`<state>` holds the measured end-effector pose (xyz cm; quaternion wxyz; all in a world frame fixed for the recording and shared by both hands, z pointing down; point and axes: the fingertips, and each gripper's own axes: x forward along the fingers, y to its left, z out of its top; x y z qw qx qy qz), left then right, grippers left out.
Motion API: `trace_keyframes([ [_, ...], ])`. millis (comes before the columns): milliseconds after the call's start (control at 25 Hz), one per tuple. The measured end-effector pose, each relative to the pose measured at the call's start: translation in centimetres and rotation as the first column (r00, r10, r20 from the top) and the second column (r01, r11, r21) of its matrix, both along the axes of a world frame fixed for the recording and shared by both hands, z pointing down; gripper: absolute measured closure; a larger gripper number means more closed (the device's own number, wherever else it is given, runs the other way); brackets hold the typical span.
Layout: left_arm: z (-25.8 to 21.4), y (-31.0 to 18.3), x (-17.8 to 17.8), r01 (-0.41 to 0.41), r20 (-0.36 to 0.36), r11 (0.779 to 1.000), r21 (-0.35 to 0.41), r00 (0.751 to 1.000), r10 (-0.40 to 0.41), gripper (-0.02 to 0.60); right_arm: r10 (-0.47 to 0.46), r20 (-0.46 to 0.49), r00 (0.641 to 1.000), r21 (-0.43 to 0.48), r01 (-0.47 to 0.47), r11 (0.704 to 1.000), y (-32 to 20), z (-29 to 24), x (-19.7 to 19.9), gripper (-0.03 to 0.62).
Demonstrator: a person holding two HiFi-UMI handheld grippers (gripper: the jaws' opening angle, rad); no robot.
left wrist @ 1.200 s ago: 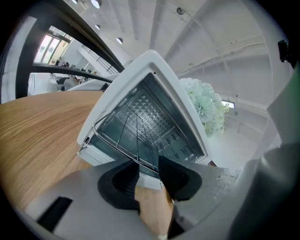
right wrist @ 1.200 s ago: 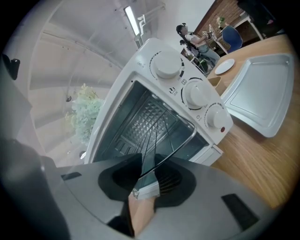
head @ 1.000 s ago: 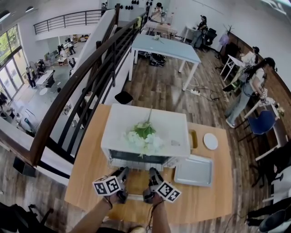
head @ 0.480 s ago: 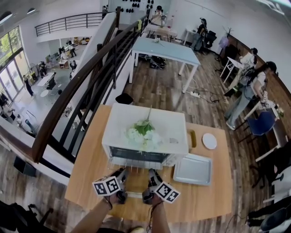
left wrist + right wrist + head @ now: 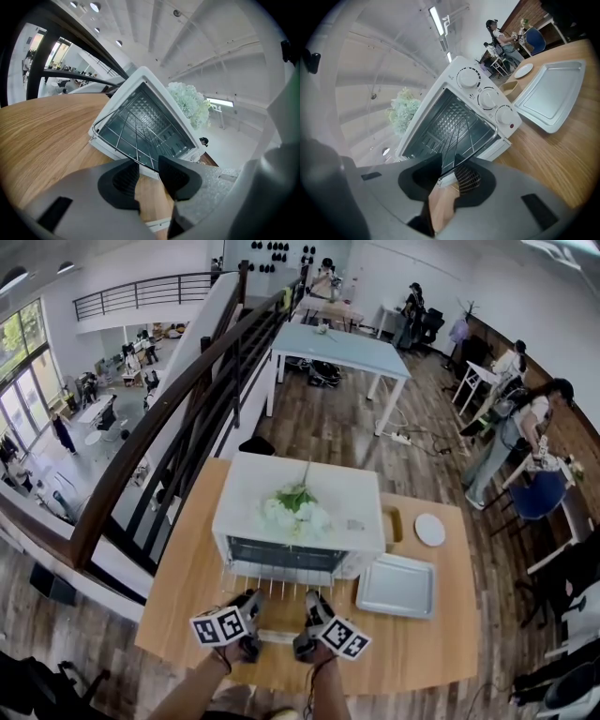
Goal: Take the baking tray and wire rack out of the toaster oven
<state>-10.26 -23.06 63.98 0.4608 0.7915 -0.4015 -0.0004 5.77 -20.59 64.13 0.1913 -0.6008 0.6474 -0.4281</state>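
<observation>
Mezzanine rm: wood plank floor (image 5: 328, 423), dark railing (image 5: 159, 423), blue table (image 5: 342, 341), windows (image 5: 19, 343) far left.

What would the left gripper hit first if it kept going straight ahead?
The wire rack, whose front bar is pinched in the left gripper; right behind that, probably the toaster oven and its open mouth.

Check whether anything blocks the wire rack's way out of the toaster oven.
Nothing visible blocks it. The left gripper and right gripper clamp the front rail of the wire rack; it juts partway out of the toaster oven, and the baking tray lies on the table to the right, off that path.
</observation>
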Motion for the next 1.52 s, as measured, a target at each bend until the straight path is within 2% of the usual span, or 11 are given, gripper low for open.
trace_keyframes([
  [680, -1.4, 3.9, -0.9, -0.002, 0.003, 1.000, 0.026, 1.000, 0.002, 0.454, -0.016, -0.025, 1.000, 0.027, 0.017, 1.000, 3.7, -1.4, -0.8, 0.513],
  [840, -1.6, 5.3, -1.3, -0.006, 0.002, 0.999, 0.033, 1.000, 0.005, 0.456, -0.005, -0.004, 1.000, 0.022, 0.005, 1.000, 5.2, -1.4, -1.3, 0.511],
  [1520, -3.8, 11.6, -1.7, -0.029, -0.011, 0.997, 0.064, 0.999, 0.030, 0.456, 0.013, -0.019, 1.000, 0.051, -0.012, 0.999, 11.8, -3.4, -1.6, 0.511],
])
